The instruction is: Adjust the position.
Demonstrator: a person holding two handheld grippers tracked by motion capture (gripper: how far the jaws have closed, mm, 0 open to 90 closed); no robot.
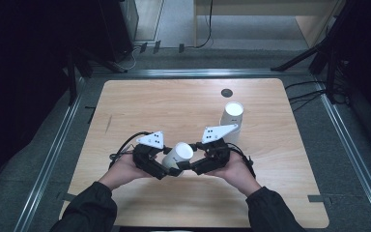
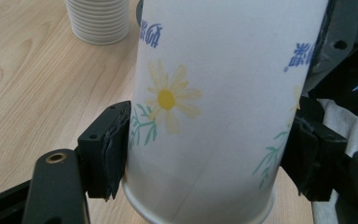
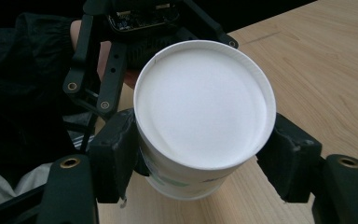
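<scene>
Left gripper (image 1: pixel 174 170): jaws partly closed, both pads pressed on the sides of the white paper cup with a yellow daisy print (image 2: pixel 209 112), near its base.
Right gripper (image 1: pixel 187 164): jaws spread wide around the same cup just below its rim; left pad touches the wall, right pad's contact unclear.
Cup position: tilted, between both grippers, above the near middle of the light wooden table (image 1: pixel 140 101).
Farther back: stack of white paper cups (image 1: pixel 232 121), upright, at right.
</scene>
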